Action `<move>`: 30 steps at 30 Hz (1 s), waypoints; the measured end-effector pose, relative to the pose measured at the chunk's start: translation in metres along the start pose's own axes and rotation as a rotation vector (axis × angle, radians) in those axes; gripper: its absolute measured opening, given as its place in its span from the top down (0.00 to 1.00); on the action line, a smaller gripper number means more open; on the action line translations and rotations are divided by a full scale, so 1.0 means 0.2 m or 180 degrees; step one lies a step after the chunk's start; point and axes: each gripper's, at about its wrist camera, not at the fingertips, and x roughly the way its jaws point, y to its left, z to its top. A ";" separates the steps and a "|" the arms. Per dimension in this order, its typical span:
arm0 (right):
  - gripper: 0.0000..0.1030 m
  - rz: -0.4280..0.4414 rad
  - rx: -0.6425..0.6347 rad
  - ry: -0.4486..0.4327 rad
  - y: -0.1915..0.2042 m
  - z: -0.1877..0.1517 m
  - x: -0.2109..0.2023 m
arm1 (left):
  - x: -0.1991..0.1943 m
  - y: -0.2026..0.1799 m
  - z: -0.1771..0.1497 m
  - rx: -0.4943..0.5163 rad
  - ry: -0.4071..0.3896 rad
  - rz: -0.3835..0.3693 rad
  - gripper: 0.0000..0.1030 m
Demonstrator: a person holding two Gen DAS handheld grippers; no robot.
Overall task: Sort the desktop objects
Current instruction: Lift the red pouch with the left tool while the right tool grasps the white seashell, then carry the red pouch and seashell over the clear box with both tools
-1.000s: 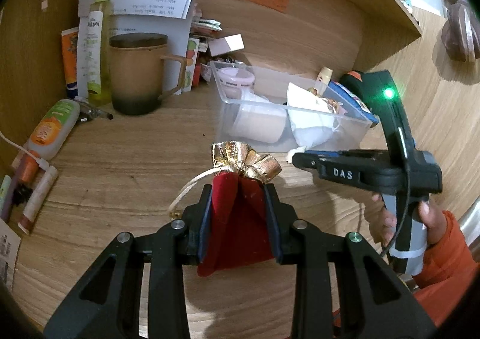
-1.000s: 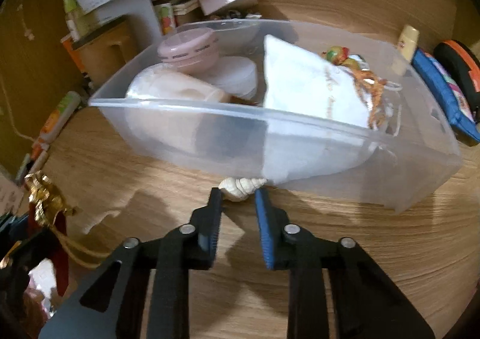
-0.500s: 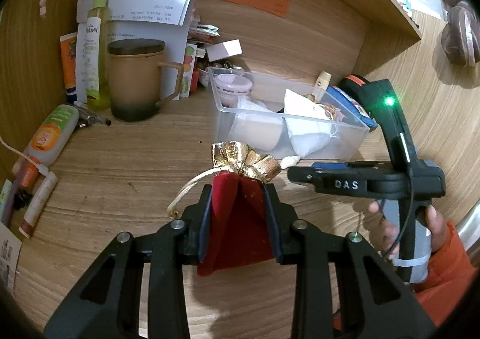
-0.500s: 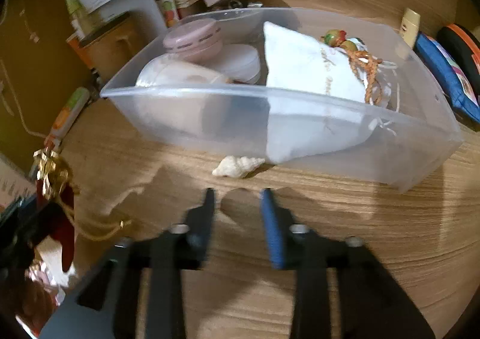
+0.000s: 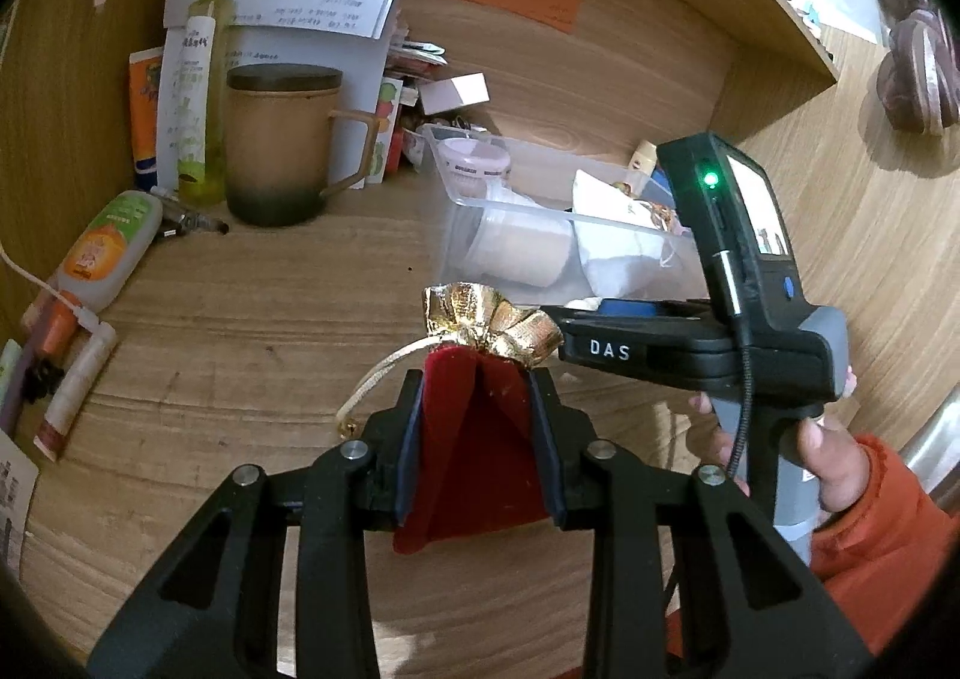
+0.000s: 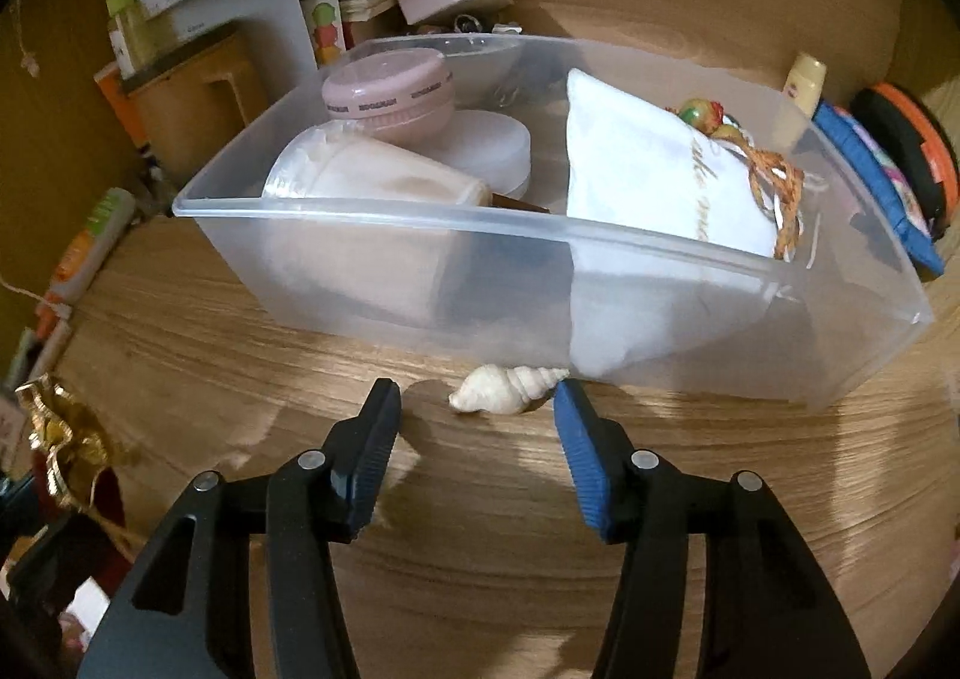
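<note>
My left gripper (image 5: pixel 477 379) is shut on a red velvet pouch (image 5: pixel 480 439) with a gold gathered top (image 5: pixel 480 319) and holds it above the wooden desk. A small white spiral shell (image 6: pixel 510 388) lies on the desk against the front wall of a clear plastic bin (image 6: pixel 420 217). My right gripper (image 6: pixel 476 397) is open, one fingertip on each side of the shell, and the pads do not press it. The bin holds a pink round case (image 6: pixel 387 90), a cup lying on its side (image 6: pixel 372 187) and a white cloth pouch (image 6: pixel 660 181).
A brown mug (image 5: pixel 282 144), a green spray bottle (image 5: pixel 201 78) and papers stand at the back left. An orange-labelled tube (image 5: pixel 108 253) lies at the left. A blue pouch (image 6: pixel 870 168) sits right of the bin. A hand in an orange sleeve (image 5: pixel 870 529) holds the right gripper.
The right gripper's jaws went from shut to open; it drew back from the shell, then came to straddle it. The left gripper still clamps the red pouch in the same place.
</note>
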 end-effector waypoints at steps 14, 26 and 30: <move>0.79 0.0067 -0.0078 -0.0220 -0.03 0.01 -0.13 | 0.00 0.00 0.03 -0.0003 -0.0062 -0.0007 0.68; 0.79 0.0380 0.0029 -0.0451 -0.15 -0.02 -0.28 | 0.00 -0.13 0.15 0.0081 -0.0156 0.0035 0.68; 0.79 0.0473 0.0063 -0.0569 -0.19 -0.01 -0.34 | -0.01 -0.17 0.19 0.0127 -0.0217 0.0064 0.68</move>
